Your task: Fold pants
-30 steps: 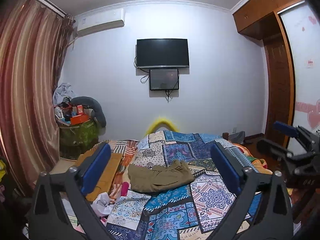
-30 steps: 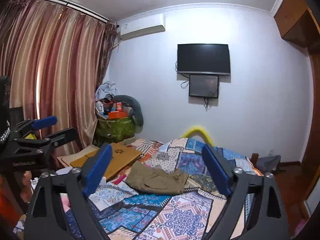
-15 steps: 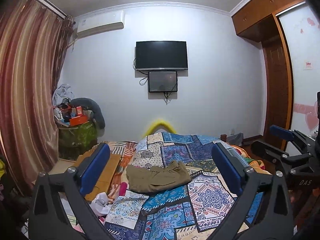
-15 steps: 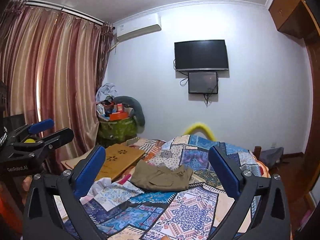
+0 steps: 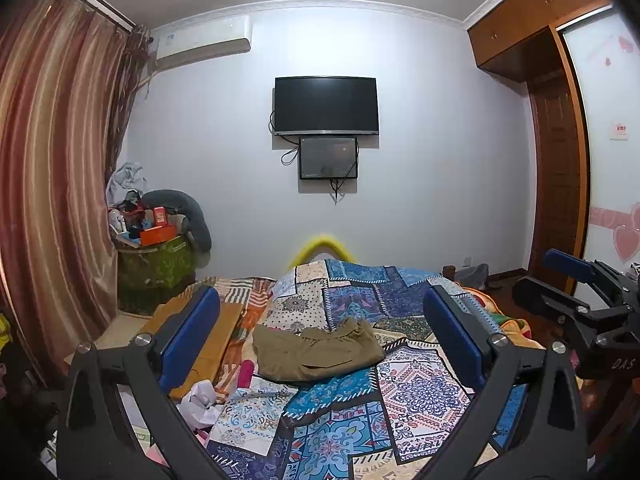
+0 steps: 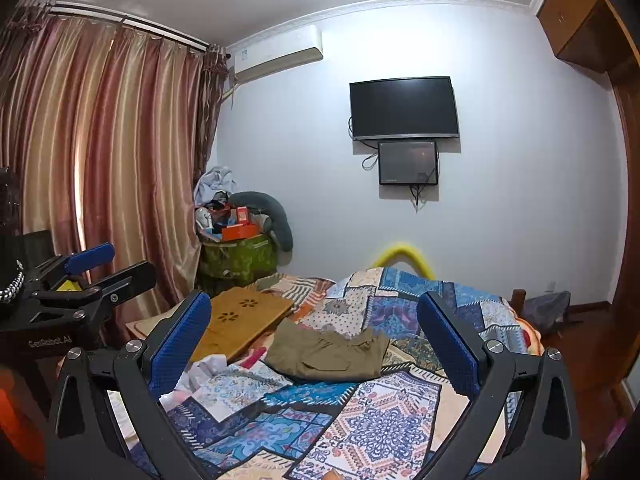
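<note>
Olive-brown pants [image 5: 316, 354] lie folded in a compact bundle on the patchwork bedspread [image 5: 416, 392], near the bed's middle. They also show in the right wrist view [image 6: 332, 354]. My left gripper [image 5: 320, 340] is open and empty, held well back from the pants and above the bed's near end. My right gripper [image 6: 316, 344] is open and empty too, equally far back. Each gripper shows in the other's view: the right one at the right edge [image 5: 576, 292], the left one at the left edge [image 6: 96, 276].
A wooden lap table [image 6: 240, 320] lies left of the pants, with crumpled white paper [image 6: 208, 368] and a pink object [image 6: 256, 356] beside it. A cluttered green bin [image 6: 236, 256] stands by the curtain. A wardrobe [image 5: 560, 200] is at right.
Both grippers have drifted slightly, shifting the view; the right wrist view tilted down a little. The pants have not moved and both grippers stay open.
</note>
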`<move>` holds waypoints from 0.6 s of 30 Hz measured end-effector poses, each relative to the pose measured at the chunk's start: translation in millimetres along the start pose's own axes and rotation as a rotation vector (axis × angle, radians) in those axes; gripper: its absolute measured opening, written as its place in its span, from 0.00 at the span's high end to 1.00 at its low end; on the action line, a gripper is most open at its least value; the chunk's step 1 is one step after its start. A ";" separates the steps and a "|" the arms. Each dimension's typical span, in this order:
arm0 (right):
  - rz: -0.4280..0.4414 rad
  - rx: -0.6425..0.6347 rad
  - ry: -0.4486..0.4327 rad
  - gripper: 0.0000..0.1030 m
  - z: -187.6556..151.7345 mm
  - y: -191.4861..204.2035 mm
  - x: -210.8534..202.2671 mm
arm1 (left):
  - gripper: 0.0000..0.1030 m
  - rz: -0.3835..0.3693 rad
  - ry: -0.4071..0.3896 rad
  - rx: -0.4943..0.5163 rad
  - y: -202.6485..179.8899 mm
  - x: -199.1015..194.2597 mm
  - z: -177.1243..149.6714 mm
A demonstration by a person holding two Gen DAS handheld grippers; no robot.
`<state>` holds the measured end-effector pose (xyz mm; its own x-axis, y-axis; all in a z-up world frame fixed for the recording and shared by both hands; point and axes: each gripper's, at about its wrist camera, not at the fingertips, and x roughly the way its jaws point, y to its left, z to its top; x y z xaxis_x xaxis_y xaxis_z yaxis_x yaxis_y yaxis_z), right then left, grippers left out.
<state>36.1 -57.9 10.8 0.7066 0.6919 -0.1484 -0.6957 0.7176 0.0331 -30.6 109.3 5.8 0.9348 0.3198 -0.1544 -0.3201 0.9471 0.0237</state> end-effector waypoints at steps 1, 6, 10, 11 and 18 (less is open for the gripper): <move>0.000 0.003 -0.001 0.01 0.2 -0.6 -0.7 | 0.00 0.001 0.000 0.000 -0.2 0.4 0.2; -0.002 0.006 0.004 0.01 0.1 -3.2 -1.8 | 0.00 -0.002 -0.003 -0.002 0.8 1.5 0.6; -0.005 0.009 0.003 0.01 1.0 -5.5 -3.9 | 0.00 -0.008 0.002 -0.004 -0.1 3.3 0.4; -0.008 0.011 0.001 0.01 1.0 -5.7 -4.5 | 0.00 -0.015 0.005 -0.005 -0.3 3.7 0.0; -0.005 0.032 0.002 0.01 0.4 -8.8 -5.1 | 0.00 -0.016 0.001 0.007 -6.1 3.8 -1.8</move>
<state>38.7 -67.8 11.7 0.7097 0.6884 -0.1502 -0.6877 0.7231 0.0644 -25.3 104.7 3.3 0.9398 0.3043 -0.1557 -0.3037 0.9524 0.0285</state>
